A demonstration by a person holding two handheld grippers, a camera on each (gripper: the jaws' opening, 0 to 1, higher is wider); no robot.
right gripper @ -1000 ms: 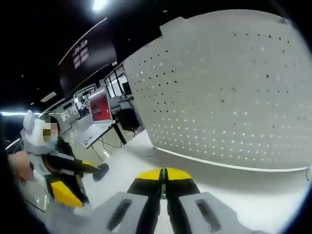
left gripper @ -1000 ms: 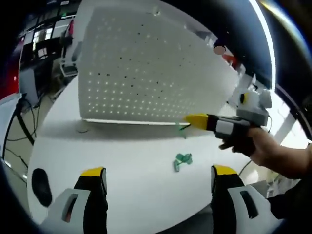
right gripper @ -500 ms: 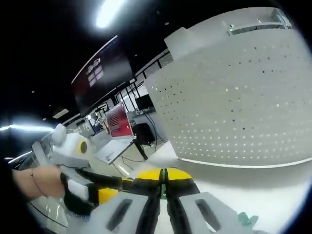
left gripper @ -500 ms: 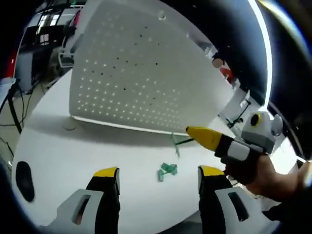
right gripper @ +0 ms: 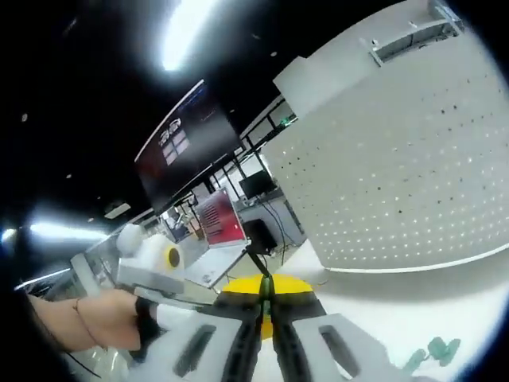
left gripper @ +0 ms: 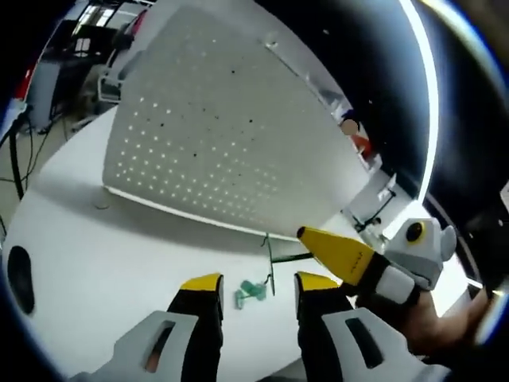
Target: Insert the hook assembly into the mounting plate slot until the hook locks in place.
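Observation:
A white pegboard plate (left gripper: 215, 143) stands upright on the white table (left gripper: 103, 263). A small green plastic piece (left gripper: 253, 291) lies on the table just beyond my left gripper (left gripper: 259, 282), whose yellow-tipped jaws are open around empty air. My right gripper (left gripper: 306, 233) comes in from the right, shut on a thin green hook (left gripper: 270, 267) that hangs over the green piece. In the right gripper view, the right gripper (right gripper: 266, 285) pinches the hook (right gripper: 262, 278), with the pegboard plate (right gripper: 413, 159) to the right, the green piece (right gripper: 429, 350) low right, and the left gripper's body (right gripper: 151, 259) in a hand at left.
A black round object (left gripper: 17, 278) lies near the table's left edge. A white stand (left gripper: 374, 203) and an orange item (left gripper: 355, 137) sit behind the plate's right end. Desks and screens (right gripper: 215, 223) fill the dark room beyond the table.
My left gripper's jaws have narrowed and moved closer to the green piece. The right gripper, still holding the hook, has come nearer, over that piece.

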